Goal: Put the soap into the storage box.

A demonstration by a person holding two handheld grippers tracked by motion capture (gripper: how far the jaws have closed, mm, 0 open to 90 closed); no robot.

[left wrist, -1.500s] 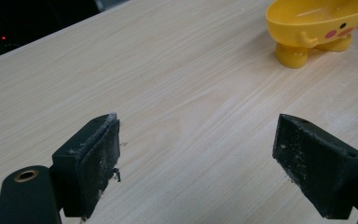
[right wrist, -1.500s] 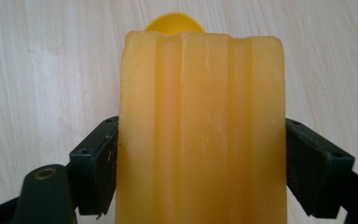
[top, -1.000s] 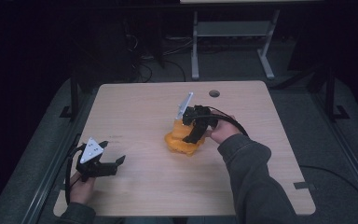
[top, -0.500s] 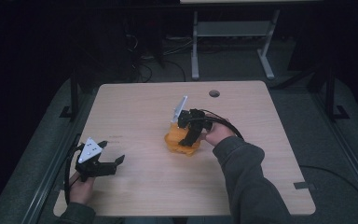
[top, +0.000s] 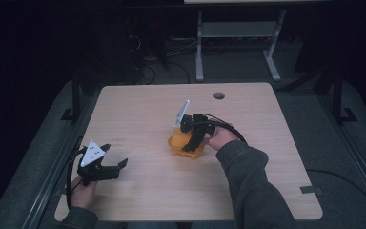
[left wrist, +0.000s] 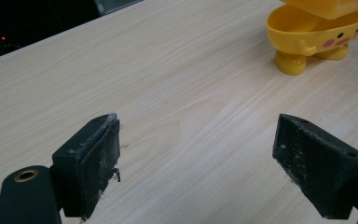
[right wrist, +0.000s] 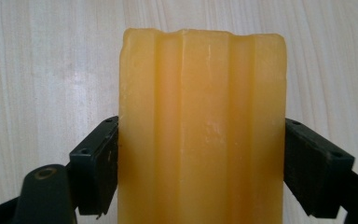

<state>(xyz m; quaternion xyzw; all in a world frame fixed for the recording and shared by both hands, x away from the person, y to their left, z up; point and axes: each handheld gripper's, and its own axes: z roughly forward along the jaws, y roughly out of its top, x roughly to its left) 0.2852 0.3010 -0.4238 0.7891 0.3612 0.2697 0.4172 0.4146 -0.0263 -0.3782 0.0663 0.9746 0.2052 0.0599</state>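
Note:
A yellow duck-faced container (top: 180,147) stands on short feet near the middle of the wooden table (top: 267,181); the left gripper view has it at the upper right (left wrist: 317,37). My right gripper (top: 193,138) hangs right over it, pointing down, shut on a yellow-orange ribbed block (right wrist: 200,126), with a jaw pressed on each of the block's long sides (right wrist: 200,163). I cannot tell whether the block touches the container. My left gripper (top: 116,155) rests low near the front left of the table, open, with only bare wood between its jaws (left wrist: 196,158).
A round cable hole (top: 218,95) sits near the table's far edge. A metal desk frame (top: 238,33) stands on the dark floor beyond. Cables trail from both grippers. Bare wood spreads between the left gripper and the container.
My right gripper has come slightly down and toward the near left with the block, closing on the top of the container. The left gripper has stayed put.

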